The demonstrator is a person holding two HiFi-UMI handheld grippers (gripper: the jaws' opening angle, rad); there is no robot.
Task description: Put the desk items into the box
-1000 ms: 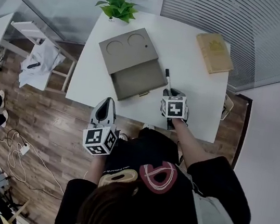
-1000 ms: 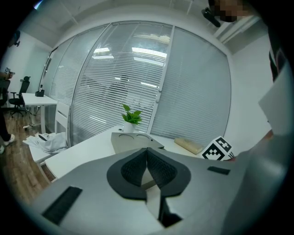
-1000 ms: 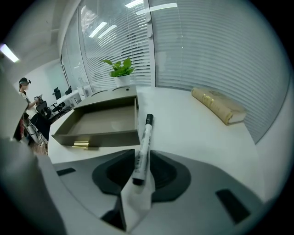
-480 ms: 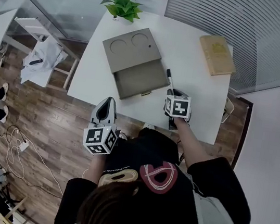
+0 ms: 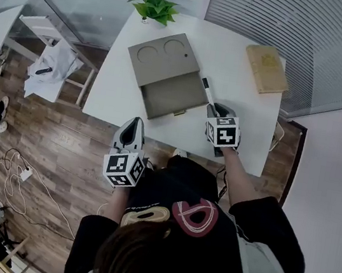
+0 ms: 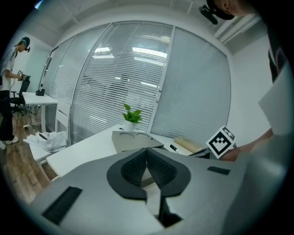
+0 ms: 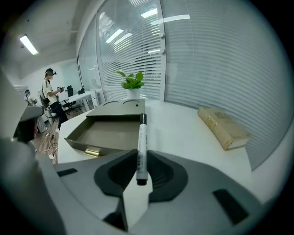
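Note:
A white marker (image 5: 207,95) with a black cap is pinched between the pads of my right gripper (image 5: 214,110), which is shut on its rear end. In the right gripper view the marker (image 7: 141,146) points away from my right gripper (image 7: 139,168), with its cap near the right edge of the open box (image 7: 108,133). That tan box (image 5: 172,98) lies in the middle of the white table (image 5: 120,86), its lid (image 5: 160,57) folded back. My left gripper (image 5: 132,126) hovers off the table's near edge, shut and empty; in its own view my left gripper (image 6: 147,157) shows its pads touching.
A tan book (image 5: 266,69) lies at the table's far right corner. A potted plant (image 5: 156,4) stands at the far edge behind the box. Left of the table stands a stool with white cloth (image 5: 48,69). A glass wall with blinds runs behind.
My right gripper's jaws have closed round the marker and the gripper has shifted slightly right. The left gripper has stayed where it was.

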